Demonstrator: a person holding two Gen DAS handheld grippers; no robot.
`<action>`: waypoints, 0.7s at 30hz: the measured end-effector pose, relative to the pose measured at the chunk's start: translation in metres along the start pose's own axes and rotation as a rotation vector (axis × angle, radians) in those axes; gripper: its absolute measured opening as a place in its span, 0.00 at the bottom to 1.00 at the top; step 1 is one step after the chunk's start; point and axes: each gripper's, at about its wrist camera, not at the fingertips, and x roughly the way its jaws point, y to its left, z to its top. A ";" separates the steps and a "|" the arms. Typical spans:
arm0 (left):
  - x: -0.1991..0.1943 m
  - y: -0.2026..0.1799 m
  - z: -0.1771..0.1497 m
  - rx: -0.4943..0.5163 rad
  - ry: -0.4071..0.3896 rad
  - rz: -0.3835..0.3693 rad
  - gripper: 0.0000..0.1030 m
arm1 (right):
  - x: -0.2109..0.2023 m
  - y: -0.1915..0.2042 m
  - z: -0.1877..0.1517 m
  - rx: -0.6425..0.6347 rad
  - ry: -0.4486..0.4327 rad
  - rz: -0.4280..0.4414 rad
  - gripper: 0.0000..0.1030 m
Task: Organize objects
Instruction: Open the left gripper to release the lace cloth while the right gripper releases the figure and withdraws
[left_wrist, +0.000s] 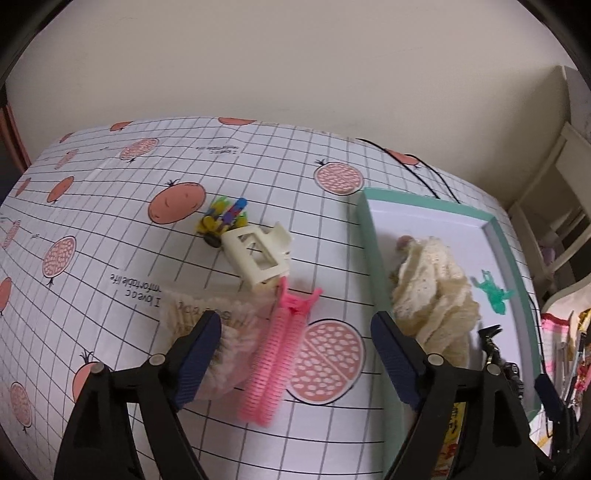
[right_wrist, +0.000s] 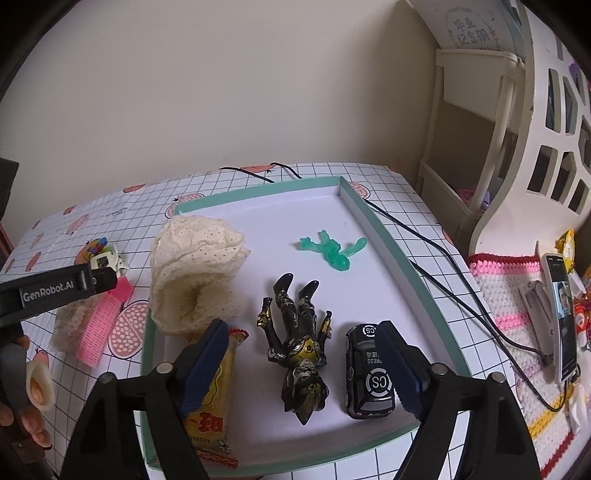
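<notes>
Nearest my right gripper (right_wrist: 303, 365), whose jaws stand wide and hold nothing, the teal-rimmed tray (right_wrist: 388, 236) already carries a yellow snack packet (right_wrist: 218, 402), a black-and-gold figure (right_wrist: 299, 350) lying flat, and a small black toy car (right_wrist: 369, 373) marked "CS" with "PRESS" readable upside down. Farther in sit a cream lace cloth (right_wrist: 195, 273) bunched at the tray's left and a green translucent figure (right_wrist: 332, 251) toward the far right. My left gripper (left_wrist: 295, 358) is likewise spread and empty, hovering over the tablecloth (left_wrist: 110, 229) left of the tray, where the remaining work lies: a pink comb-like hair clip (left_wrist: 273, 354) between the jaws, a fuzzy beige piece (left_wrist: 221, 332) touching the left finger, then a cream claw clip (left_wrist: 258, 258), and beyond it a small multicoloured toy (left_wrist: 221, 221). I judge the sorting roughly half done, four items still outside. The cloth reads "I love c… comfortable life"; the left gripper's side says "GenRobot.AI".
</notes>
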 end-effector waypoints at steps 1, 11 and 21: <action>0.001 0.001 0.000 -0.002 0.000 0.009 0.81 | 0.000 0.000 0.000 0.000 -0.001 0.001 0.86; 0.001 0.009 -0.001 -0.004 -0.022 0.054 0.96 | 0.002 0.006 -0.001 -0.009 0.000 0.003 0.99; 0.001 0.014 0.003 -0.003 -0.006 0.043 0.97 | -0.001 0.011 0.002 -0.012 -0.011 0.003 1.00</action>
